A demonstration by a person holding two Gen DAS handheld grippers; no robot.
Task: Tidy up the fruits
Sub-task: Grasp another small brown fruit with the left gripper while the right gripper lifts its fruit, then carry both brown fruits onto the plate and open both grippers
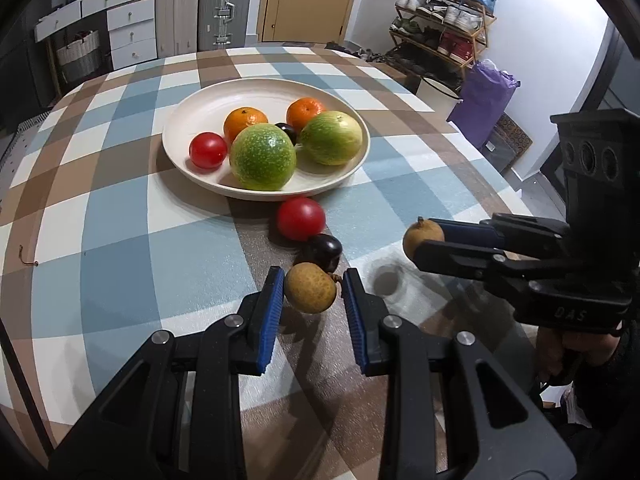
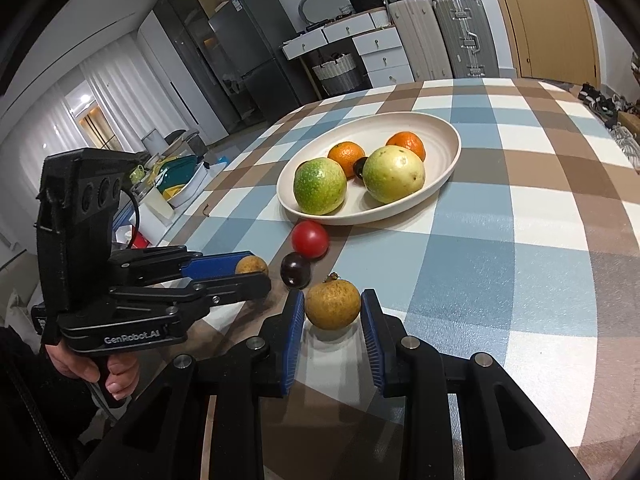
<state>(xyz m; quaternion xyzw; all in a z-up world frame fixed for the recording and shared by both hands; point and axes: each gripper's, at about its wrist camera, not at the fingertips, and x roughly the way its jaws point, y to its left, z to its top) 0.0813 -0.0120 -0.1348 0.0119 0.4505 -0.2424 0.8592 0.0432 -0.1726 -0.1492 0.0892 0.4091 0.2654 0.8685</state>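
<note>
A cream plate (image 1: 180, 128) (image 2: 448, 136) on the checked table holds two green guavas (image 1: 263, 157), two oranges (image 1: 245, 121), a red tomato (image 1: 207, 150) and a dark plum (image 1: 287, 131). In front of the plate lie a red tomato (image 1: 301, 218) (image 2: 310, 239) and a dark plum (image 1: 324, 249) (image 2: 295, 270). My left gripper (image 1: 314, 294) (image 2: 250, 272) is shut on a brown longan (image 1: 310, 287) (image 2: 251, 265), held just above the table. My right gripper (image 2: 332, 320) (image 1: 424, 238) is shut on a second longan (image 2: 333, 305) (image 1: 423, 237), also lifted.
The table edge (image 1: 496, 176) curves away on the right, with a shoe rack (image 1: 440, 20) and a purple bag (image 1: 486, 96) beyond it. Drawers and suitcases (image 1: 200, 8) stand behind the table. A small brown twig (image 1: 26, 258) lies at the table's left.
</note>
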